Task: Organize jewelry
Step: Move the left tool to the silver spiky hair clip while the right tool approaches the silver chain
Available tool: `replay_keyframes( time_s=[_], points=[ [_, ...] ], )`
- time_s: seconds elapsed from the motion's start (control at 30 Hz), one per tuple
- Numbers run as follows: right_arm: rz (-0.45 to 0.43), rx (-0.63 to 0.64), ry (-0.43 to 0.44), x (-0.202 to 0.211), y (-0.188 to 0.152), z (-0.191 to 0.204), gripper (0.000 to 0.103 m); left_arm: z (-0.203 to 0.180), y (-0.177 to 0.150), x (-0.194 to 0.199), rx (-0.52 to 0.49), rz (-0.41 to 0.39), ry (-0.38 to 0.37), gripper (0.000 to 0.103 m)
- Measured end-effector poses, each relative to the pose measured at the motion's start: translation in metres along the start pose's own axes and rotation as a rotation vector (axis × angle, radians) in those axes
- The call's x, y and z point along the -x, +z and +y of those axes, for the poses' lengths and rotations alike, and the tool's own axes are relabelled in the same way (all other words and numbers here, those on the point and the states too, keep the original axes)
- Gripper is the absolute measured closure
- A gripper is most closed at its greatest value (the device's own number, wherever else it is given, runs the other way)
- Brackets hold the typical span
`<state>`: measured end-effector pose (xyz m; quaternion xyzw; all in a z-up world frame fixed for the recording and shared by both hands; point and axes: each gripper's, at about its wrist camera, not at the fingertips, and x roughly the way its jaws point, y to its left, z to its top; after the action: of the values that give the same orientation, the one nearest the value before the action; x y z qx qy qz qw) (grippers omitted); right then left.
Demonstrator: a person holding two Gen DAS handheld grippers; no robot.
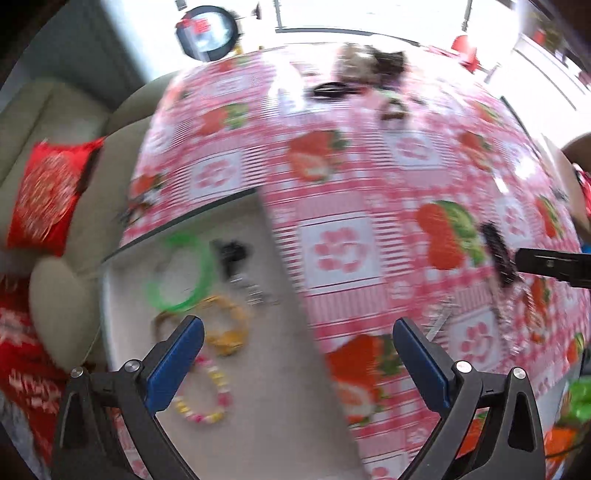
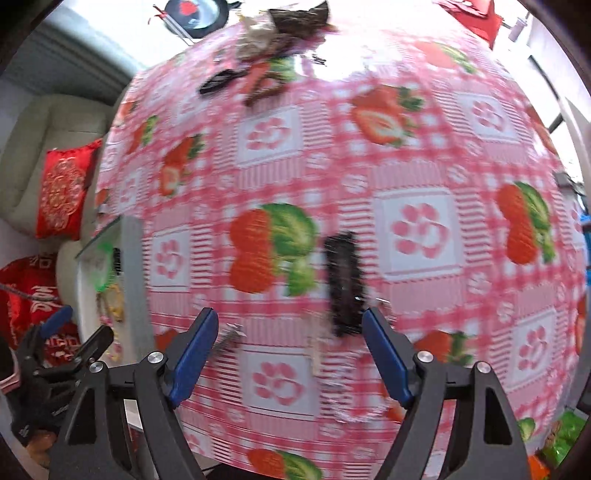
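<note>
Closest to the left camera, the left gripper (image 1: pixel 297 345) hangs with its blue pads spread wide and nothing between them. Under its left finger lies a white tray (image 1: pixel 280 387) holding jewelry: a pink and yellow bead bracelet (image 1: pixel 210 391) nearest, an amber bangle (image 1: pixel 229 325) beyond it, then a green ring bangle (image 1: pixel 181 273) and a small dark piece (image 1: pixel 232 253) with silvery bits beside it, too blurred to name. The tray sits against the edge of a table covered by a pink checked strawberry tablecloth (image 1: pixel 340 243).

The right gripper (image 2: pixel 290 352) also stands released, its pads apart over the cloth and pressing on nothing. A black hair comb (image 2: pixel 343 284) lies on the cloth just ahead, near the right pad; whether it touches is unclear through the blur. A small silvery piece (image 2: pixel 231 338) lies just beside the left pad.

Farther off, dark clips and a pile of blurred odds and ends (image 2: pixel 266 33) sit at the far end of the table. Beyond the table's left edge stands a pale sofa (image 1: pixel 44 118) with a red cushion (image 1: pixel 48 192).

Only the left view shows the tray's contents clearly; the right view catches just a sliver of them. The right view alone shows the left gripper from outside, held in a black-gloved hand (image 2: pixel 29 406).
</note>
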<state>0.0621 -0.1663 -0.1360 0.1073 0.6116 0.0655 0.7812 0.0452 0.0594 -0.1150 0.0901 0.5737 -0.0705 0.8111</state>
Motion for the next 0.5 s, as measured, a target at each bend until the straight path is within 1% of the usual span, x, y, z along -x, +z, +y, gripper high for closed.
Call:
replay_keyframes(
  time_s=[0.17,0.3,0.4,0.5],
  points=[
    [0.019,-0.042,-0.041,0.000,-0.012,-0.029,0.020,-0.045,0.006,-0.007,-0.117,0.019,-0.050,0.000],
    [0.034,-0.059,-0.062,0.000,-0.023,-0.044,0.021,-0.067,0.006,-0.015,-0.164,0.046,-0.066,0.000],
    [0.040,-0.066,-0.085,-0.001,-0.031,-0.053,0.021,-0.077,0.005,-0.021,-0.179,0.064,-0.077,0.000],
    [0.052,-0.078,-0.082,-0.004,-0.039,-0.060,0.021,-0.086,0.004,-0.027,-0.197,0.077,-0.081,0.000]
  ],
)
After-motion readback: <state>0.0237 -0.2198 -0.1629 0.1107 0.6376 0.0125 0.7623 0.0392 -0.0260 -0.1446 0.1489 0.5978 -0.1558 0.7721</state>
